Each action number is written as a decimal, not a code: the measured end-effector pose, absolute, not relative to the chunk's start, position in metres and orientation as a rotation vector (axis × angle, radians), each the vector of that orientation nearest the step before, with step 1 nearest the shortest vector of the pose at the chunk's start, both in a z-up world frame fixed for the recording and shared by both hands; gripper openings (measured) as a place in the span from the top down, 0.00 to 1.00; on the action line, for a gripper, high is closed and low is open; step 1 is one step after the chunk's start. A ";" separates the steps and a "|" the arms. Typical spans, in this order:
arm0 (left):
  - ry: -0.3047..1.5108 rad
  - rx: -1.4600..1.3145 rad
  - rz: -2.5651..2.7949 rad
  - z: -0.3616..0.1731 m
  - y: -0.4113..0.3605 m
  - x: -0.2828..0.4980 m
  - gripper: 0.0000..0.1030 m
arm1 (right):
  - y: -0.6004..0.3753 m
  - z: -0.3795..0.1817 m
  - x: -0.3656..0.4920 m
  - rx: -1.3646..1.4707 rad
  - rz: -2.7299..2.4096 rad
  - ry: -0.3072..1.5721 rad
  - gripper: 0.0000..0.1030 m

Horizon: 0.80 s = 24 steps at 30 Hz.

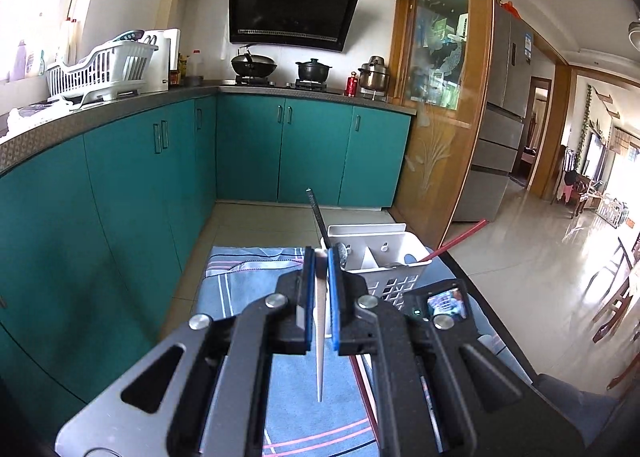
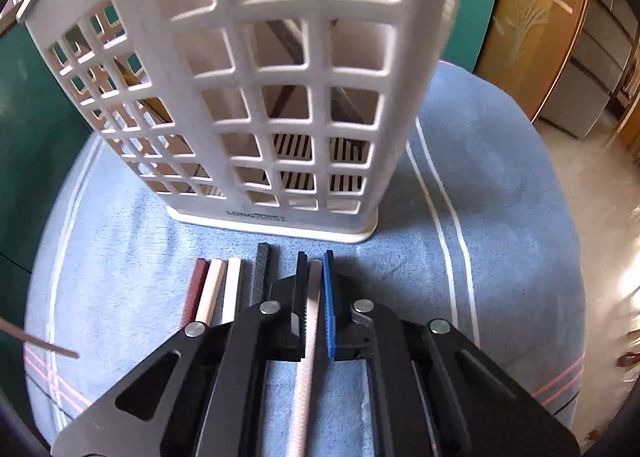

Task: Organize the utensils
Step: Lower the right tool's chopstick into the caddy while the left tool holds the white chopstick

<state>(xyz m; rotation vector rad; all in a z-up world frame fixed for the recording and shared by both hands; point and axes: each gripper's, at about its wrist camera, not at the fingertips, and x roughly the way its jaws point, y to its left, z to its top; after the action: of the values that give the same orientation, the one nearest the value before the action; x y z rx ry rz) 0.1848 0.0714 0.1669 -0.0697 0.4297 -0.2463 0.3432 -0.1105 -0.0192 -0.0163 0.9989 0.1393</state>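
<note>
the left gripper (image 1: pixel 320 289) is clamped tight on a white chopstick (image 1: pixel 320 357), which hangs nearly upright between the blue pads with its thin tip pointing down over the blue cloth (image 1: pixel 240 289). it is held in the air, just short of the white utensil basket (image 1: pixel 384 257), where a dark chopstick (image 1: pixel 318 217) and a red chopstick (image 1: pixel 460 237) already lean out of the compartments.

the right gripper (image 2: pixel 316 269) is closed on a pale chopstick (image 2: pixel 308 337) lying flat on the blue cloth (image 2: pixel 500 177), its far end close to the base of the basket (image 2: pixel 280 77). just to its left lie 4 more sticks side by side: a black one (image 2: pixel 262 273) touching the gripper's left finger, then 2 white ones (image 2: pixel 232 289) and a dark red one (image 2: pixel 194 293).

risks, as i judge them: the right grip sits near one end of the stick, so on lifting the long free end could swing or pivot in the pads. the black stick beside the finger may get dragged or rolled along. the left stick is held near its thick end, so its tip could catch the basket rim or divider and twist out. with both hands close to the light basket, a nudge could tip it.
</note>
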 end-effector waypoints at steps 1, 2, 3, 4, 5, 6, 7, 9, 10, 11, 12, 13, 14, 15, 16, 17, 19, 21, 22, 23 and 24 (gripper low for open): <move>0.429 -0.066 -0.251 0.168 0.071 0.183 0.94 | -0.116 -0.012 0.338 -0.003 0.145 0.980 0.94; 0.431 -0.061 -0.255 0.169 0.070 0.183 0.94 | -0.124 -0.001 0.329 0.017 0.164 0.956 0.94; 0.431 -0.053 -0.262 0.170 0.068 0.181 0.94 | -0.130 0.016 0.316 0.043 0.189 0.922 0.94; 0.430 -0.048 -0.269 0.171 0.067 0.179 0.94 | -0.133 0.028 0.306 0.056 0.202 0.890 0.94; 0.430 -0.043 -0.276 0.172 0.066 0.177 0.94 | -0.137 0.045 0.292 0.065 0.219 0.852 0.94; 0.431 -0.035 -0.283 0.173 0.064 0.176 0.94 | -0.139 0.056 0.281 0.067 0.232 0.825 0.94; 0.433 -0.027 -0.291 0.174 0.064 0.174 0.94 | -0.143 0.073 0.266 0.070 0.245 0.785 0.94; 0.427 -0.014 -0.305 0.178 0.061 0.168 0.94 | -0.149 0.099 0.241 0.089 0.275 0.727 0.94; 0.425 -0.002 -0.314 0.180 0.059 0.164 0.94 | -0.154 0.110 0.227 0.101 0.289 0.701 0.94; 0.421 0.007 -0.319 0.182 0.057 0.160 0.94 | -0.157 0.118 0.214 0.108 0.299 0.684 0.94; 0.415 0.013 -0.323 0.184 0.056 0.157 0.94 | -0.161 0.126 0.202 0.117 0.311 0.667 0.94; 0.409 0.016 -0.327 0.186 0.056 0.153 0.94 | -0.164 0.131 0.198 0.123 0.313 0.655 0.94; 0.406 0.019 -0.332 0.188 0.055 0.149 0.94 | -0.167 0.135 0.188 0.132 0.320 0.640 0.94; 0.405 0.022 -0.334 0.189 0.054 0.146 0.94 | -0.167 0.138 0.179 0.139 0.328 0.626 0.94; 0.406 0.023 -0.332 0.191 0.054 0.143 0.94 | -0.164 0.139 0.174 0.142 0.332 0.615 0.94; 0.410 0.017 -0.326 0.192 0.054 0.141 0.94 | -0.166 0.145 0.168 0.150 0.340 0.602 0.94; 0.411 0.013 -0.314 0.194 0.055 0.139 0.94 | -0.168 0.158 0.153 0.163 0.357 0.582 0.94; 0.413 0.018 -0.296 0.194 0.056 0.137 0.94 | -0.168 0.167 0.146 0.176 0.376 0.560 0.94; 0.417 0.019 -0.288 0.193 0.056 0.136 0.94 | -0.168 0.175 0.141 0.173 0.384 0.545 0.94; 0.419 0.020 -0.285 0.193 0.056 0.136 0.94 | -0.167 0.183 0.137 0.168 0.388 0.529 0.94; 0.421 0.021 -0.282 0.192 0.056 0.136 0.94 | -0.165 0.193 0.133 0.168 0.392 0.510 0.94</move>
<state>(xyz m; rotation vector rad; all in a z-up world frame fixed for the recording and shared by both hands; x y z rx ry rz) 0.1362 0.0560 0.1920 0.0205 0.4212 -0.2820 0.1330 -0.1651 0.1927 0.1678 0.5104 0.3920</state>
